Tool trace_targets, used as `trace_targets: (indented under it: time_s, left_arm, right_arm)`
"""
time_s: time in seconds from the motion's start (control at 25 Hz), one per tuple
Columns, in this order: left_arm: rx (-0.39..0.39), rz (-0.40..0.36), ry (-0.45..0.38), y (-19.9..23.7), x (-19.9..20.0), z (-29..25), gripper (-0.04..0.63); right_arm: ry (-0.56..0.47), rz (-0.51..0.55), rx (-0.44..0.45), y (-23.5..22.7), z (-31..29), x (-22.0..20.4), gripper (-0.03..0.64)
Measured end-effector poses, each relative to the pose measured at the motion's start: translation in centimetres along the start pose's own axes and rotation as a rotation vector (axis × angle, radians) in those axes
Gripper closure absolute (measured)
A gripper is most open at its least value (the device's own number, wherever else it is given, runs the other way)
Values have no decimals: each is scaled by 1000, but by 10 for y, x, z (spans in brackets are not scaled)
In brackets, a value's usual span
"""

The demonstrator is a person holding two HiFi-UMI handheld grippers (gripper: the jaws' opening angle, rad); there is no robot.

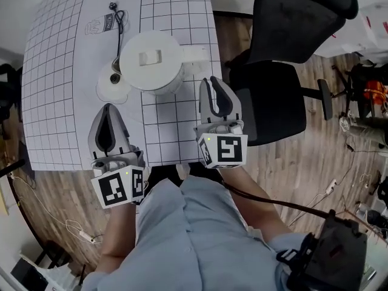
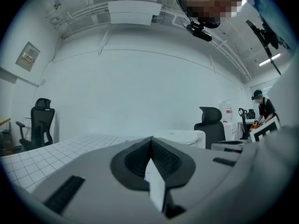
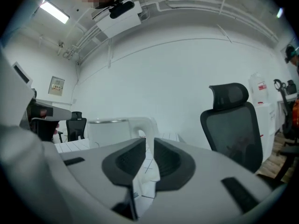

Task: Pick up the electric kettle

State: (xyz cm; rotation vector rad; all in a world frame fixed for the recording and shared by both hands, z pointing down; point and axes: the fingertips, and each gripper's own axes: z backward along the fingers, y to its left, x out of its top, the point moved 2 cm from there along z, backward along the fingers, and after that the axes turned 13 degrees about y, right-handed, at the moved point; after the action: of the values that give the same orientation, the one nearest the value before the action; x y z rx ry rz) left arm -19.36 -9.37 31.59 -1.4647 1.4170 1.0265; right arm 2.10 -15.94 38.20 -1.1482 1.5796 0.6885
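The white electric kettle (image 1: 151, 59) stands upright on the gridded table mat (image 1: 54, 102), lid on and handle (image 1: 195, 56) pointing right. My right gripper (image 1: 213, 80) hovers just in front of that handle, its jaws a narrow gap apart with nothing between them. In the right gripper view the kettle (image 3: 110, 132) and its handle (image 3: 145, 127) lie just beyond the gripper's tips (image 3: 149, 141). My left gripper (image 1: 108, 108) sits nearer the table's front edge, left of the kettle, jaws closed together and empty. The left gripper view shows the kettle (image 2: 180, 135) ahead to the right of the tips (image 2: 152, 141).
The kettle's round power base (image 1: 112, 85) lies to the kettle's left, its black cord (image 1: 119, 23) running toward the far end of the table. A black office chair (image 1: 285, 53) stands close to the table's right edge. The wooden floor is on the right.
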Motion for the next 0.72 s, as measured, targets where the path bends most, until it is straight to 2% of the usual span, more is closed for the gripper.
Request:
trace_targets:
  time_s: [0.16,0.36,0.6,0.72]
  left_arm:
    - [-6,-8,-24,-11,7,8,595]
    - [8,-19,-71,-19,19,17,595]
    - [19,-37,-119,-26,33,24,595]
    - [12,-48,-129,-31,37,26,595]
  right_arm:
    - [-26,58,17,5,18,22,595]
    - [-81,112,68,18,36,47,608]
    - [-156,131,111,28,49,72,615]
    - [-142,155,119,28,50,72,617]
